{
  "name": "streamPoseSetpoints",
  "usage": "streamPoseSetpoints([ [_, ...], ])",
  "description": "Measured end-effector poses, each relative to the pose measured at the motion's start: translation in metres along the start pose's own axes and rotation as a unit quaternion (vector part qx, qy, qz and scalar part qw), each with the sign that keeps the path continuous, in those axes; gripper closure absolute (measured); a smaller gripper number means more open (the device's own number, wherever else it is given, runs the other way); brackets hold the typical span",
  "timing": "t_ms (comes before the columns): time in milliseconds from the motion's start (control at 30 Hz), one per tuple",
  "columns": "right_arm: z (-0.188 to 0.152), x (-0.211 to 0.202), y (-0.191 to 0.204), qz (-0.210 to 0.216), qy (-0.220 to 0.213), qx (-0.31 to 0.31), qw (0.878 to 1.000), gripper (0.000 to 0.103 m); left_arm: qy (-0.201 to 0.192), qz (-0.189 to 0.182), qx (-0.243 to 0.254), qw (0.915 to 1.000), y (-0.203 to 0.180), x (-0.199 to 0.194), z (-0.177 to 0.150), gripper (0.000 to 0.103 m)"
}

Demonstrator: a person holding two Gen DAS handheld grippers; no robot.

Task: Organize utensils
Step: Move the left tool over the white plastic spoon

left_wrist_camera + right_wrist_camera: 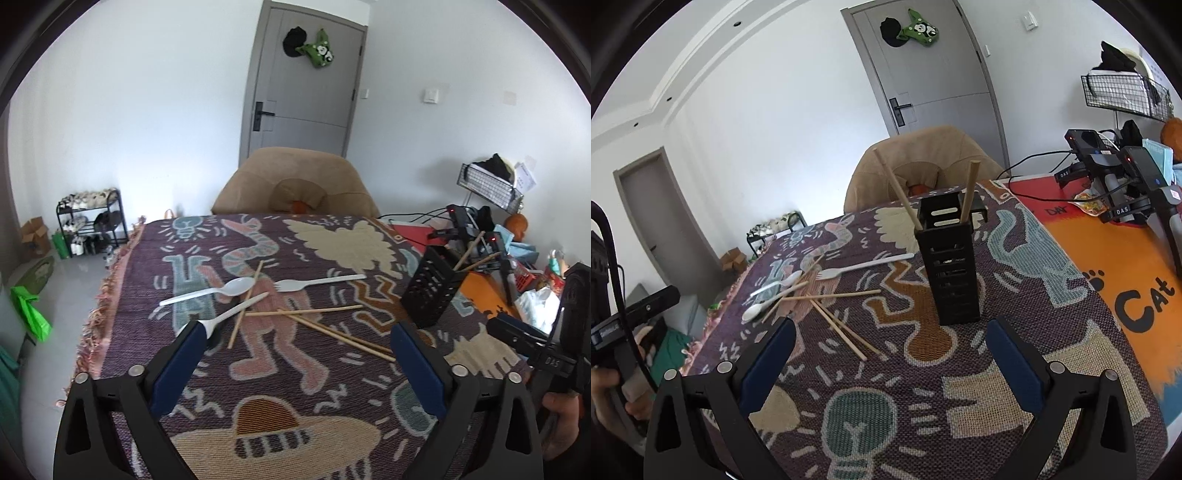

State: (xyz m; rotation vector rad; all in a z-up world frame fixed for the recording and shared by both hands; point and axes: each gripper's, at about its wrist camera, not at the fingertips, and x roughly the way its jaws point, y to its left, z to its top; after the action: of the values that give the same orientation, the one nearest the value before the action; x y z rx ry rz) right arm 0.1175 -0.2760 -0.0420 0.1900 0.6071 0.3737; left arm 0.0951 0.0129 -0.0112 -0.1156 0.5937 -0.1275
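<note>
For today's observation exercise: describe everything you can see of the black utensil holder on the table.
The black utensil holder is a tall, square, box-like caddy, apparently plastic, its walls pierced by rows of slots. It stands upright on the patterned woven cloth, apart from the loose cutlery. Its top is open, and two wooden chopsticks stand in it, leaning outward. Neither gripper touches it.

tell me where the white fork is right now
In the left wrist view the white fork lies mid-cloth, tines beside the white spoon, left of the black holder.
</note>
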Motion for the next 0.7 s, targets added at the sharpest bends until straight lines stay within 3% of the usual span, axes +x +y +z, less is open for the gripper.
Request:
streamPoseSetpoints([
  [200,-0.009,0.02,0.005,0.001,0.034,-0.013,0.999,0.014,0.033,0.028,-0.025,0.9988,0.03,0.024,-0.015,0.042],
  [300,-0.014,0.03,0.002,0.001,0.049,-0.014,0.999,0.02,0.054,0.034,-0.025,0.9977,0.04,0.042,-0.024,0.051],
  [500,-0.021,0.046,-0.004,0.003,0.069,-0.011,0.998,0.026,0.079,0.053,-0.016,0.9953,0.051,0.073,-0.035,0.065],
  [700,-0.022,0.057,-0.007,0.002,0.08,-0.008,0.997,0.026,0.097,0.076,-0.04,0.9916,0.079,0.091,-0.035,0.065],
])
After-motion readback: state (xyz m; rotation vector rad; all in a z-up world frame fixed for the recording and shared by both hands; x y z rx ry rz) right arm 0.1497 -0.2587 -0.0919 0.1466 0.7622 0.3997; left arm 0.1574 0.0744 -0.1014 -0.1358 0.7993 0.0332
